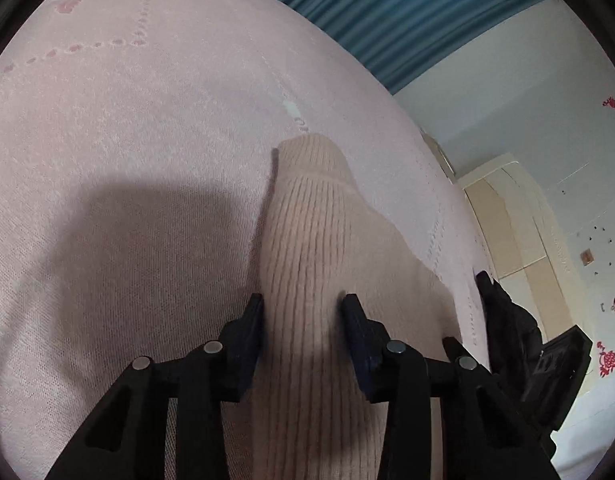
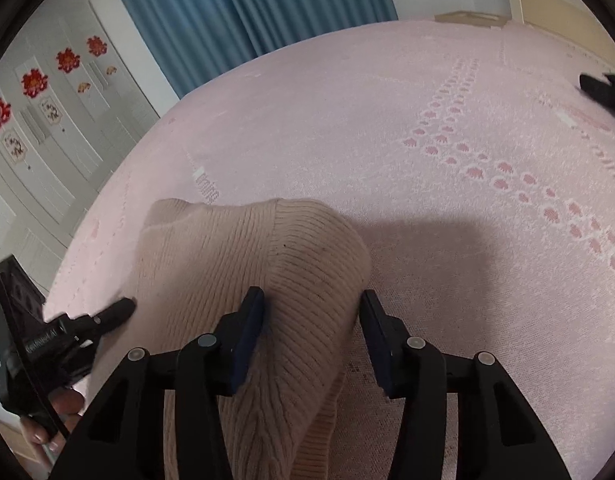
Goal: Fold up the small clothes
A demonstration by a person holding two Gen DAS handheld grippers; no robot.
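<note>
A beige ribbed knit garment [image 1: 307,240] lies on a pink bedspread [image 1: 127,140]. My left gripper [image 1: 302,306] is open, its fingers either side of a long ribbed part of the garment. In the right wrist view the garment [image 2: 243,252] is bunched with a ribbed hem on top. My right gripper [image 2: 312,300] is open over that hem, the left finger pressed on the knit. The left gripper shows at the left edge of that view [image 2: 111,312], and the right gripper at the right edge of the left wrist view [image 1: 503,312].
The pink bedspread [image 2: 427,120] has rows of darker paw prints. Blue curtains [image 2: 211,4] hang behind the bed. White cupboard doors with red paper flowers [image 2: 35,80] stand at left. A dark object [image 2: 603,88] lies at the far right edge.
</note>
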